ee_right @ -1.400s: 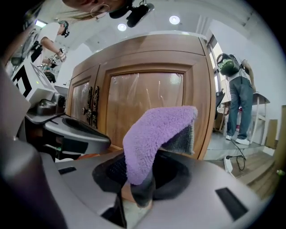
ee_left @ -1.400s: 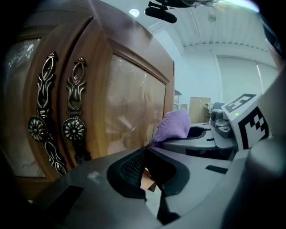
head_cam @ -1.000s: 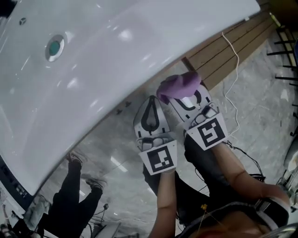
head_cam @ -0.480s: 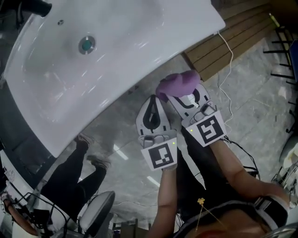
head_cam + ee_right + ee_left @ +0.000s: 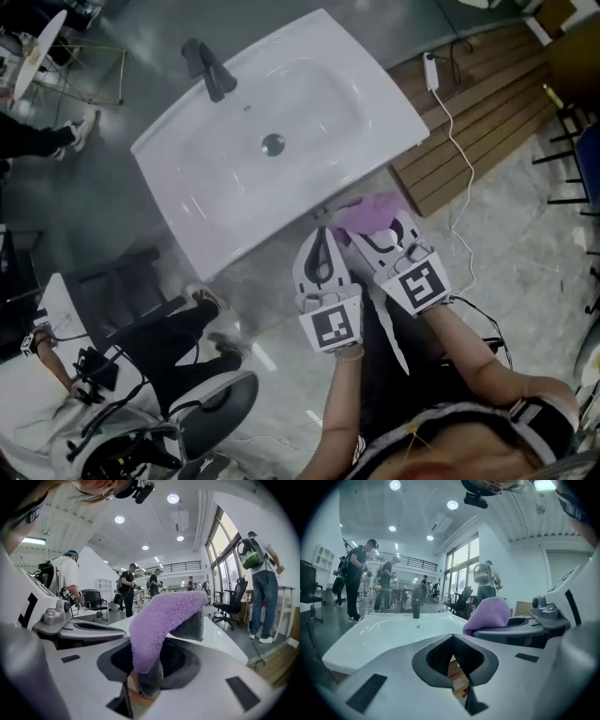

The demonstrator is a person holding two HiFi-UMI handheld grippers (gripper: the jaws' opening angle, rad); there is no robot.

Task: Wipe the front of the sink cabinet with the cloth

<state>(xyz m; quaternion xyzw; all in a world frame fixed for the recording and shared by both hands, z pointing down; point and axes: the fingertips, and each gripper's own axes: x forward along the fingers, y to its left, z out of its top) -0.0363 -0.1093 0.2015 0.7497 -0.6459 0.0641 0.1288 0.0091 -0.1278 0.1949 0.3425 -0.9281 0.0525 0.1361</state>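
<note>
Jaws of the right gripper [image 5: 143,684] clench a fluffy purple cloth [image 5: 161,616], pad jutting forward for wiping (left gripper's [image 5: 455,665] sit pressed together, empty).

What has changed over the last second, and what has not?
The head view has drawn back: the sink now shows whole, with its faucet, instead of filling the picture. Unchanged: right gripper shut on the purple cloth by the sink's front edge, left gripper shut, empty, beside it.
</note>
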